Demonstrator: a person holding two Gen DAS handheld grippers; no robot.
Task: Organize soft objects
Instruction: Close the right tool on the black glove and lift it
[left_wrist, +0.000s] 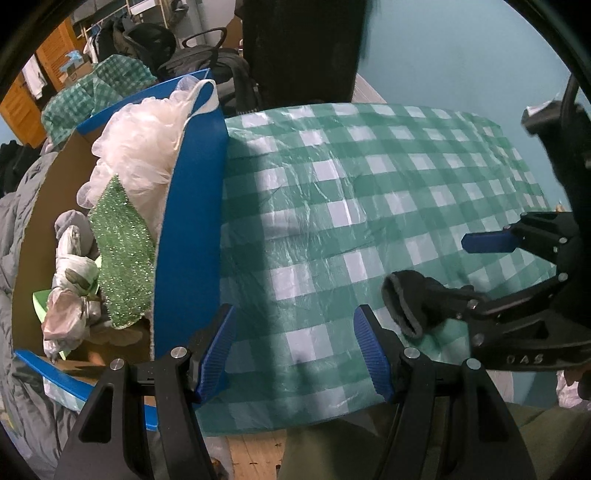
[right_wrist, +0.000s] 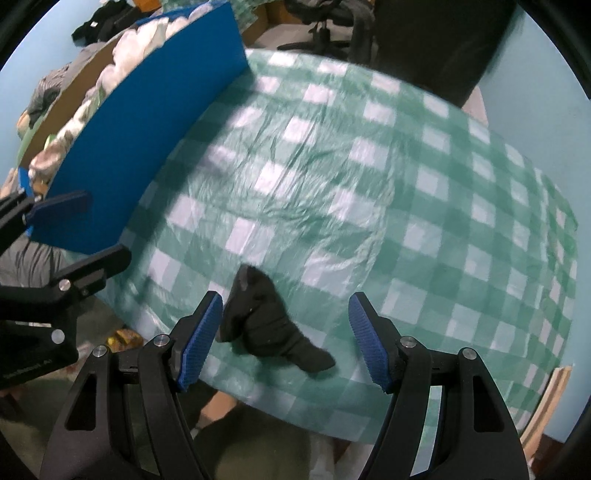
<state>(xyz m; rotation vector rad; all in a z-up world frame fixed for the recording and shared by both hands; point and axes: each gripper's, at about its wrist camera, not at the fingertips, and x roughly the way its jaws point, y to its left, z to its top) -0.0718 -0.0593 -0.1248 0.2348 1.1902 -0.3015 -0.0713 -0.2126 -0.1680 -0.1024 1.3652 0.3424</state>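
A black sock (right_wrist: 266, 328) lies crumpled on the green-and-white checked tablecloth (right_wrist: 332, 184), near the table's front edge. My right gripper (right_wrist: 284, 339) hovers over it, pointing down. Its blue pads (right_wrist: 199, 339) stand apart on either side of the sock without pressing it. The left wrist view shows the same sock (left_wrist: 406, 302) below the right gripper (left_wrist: 458, 269). My left gripper (left_wrist: 295, 350) is open over bare cloth, with nothing between its fingers. It hangs just right of the blue box (left_wrist: 192, 221).
The blue box (right_wrist: 140, 122) with a cardboard inside stands at the table's left. It holds a white mesh puff (left_wrist: 140, 147), a glittery green cloth (left_wrist: 125, 258) and knotted plastic bags (left_wrist: 70, 291). A black chair back (left_wrist: 303, 48) stands behind the table.
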